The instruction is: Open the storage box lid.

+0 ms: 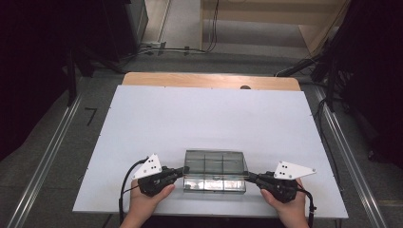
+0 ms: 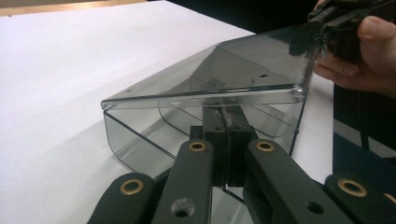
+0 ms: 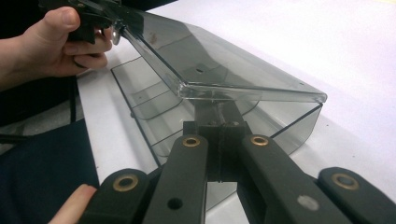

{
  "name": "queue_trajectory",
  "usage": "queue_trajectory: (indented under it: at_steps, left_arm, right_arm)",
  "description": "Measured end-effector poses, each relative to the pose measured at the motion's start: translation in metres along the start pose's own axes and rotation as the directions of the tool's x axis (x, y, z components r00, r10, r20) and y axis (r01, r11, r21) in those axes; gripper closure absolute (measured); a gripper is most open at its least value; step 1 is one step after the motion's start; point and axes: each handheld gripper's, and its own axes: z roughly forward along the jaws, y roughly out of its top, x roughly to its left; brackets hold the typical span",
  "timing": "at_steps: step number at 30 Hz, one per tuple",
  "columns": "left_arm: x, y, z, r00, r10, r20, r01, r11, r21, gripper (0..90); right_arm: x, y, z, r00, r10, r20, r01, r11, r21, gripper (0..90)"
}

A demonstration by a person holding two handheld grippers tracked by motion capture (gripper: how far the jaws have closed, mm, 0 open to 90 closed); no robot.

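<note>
A white table top [image 1: 209, 118] carries the work, laid over a wooden board [image 1: 211, 80] that shows as a strip along the far edge. Directly on it, near the person's edge, rests one thing — a smoky clear plastic box [image 1: 215, 171] with inner dividers — three compartments, as far as the glare allows

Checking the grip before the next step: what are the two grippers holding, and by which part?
Both hold the clear plastic box: the left gripper is shut on its left end wall, the right gripper on its right end wall.
</note>
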Motion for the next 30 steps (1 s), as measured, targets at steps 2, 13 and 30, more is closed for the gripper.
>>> queue_trajectory:
  at_steps: [2,13,30]
  left_arm:
    - [0.002,0.0,0.001,1.0,-0.003,-0.001,0.003,1.0,-0.003,90.0]
    - [0.013,0.005,0.008,0.9996,-0.015,-0.022,0.014,0.9996,-0.024,90.0]
    - [0.016,0.005,0.001,0.9975,-0.001,-0.071,0.003,0.9996,0.03,39.6]
  right_arm:
    - [-0.001,0.0,0.002,1.0,0.001,0.006,-0.001,1.0,0.001,88.9]
    - [-0.02,0.006,0.014,0.9993,0.032,0.018,-0.032,0.999,-0.004,88.9]
    - [-0.028,0.014,0.019,0.9995,0.032,0.009,-0.031,0.999,-0.033,88.9]
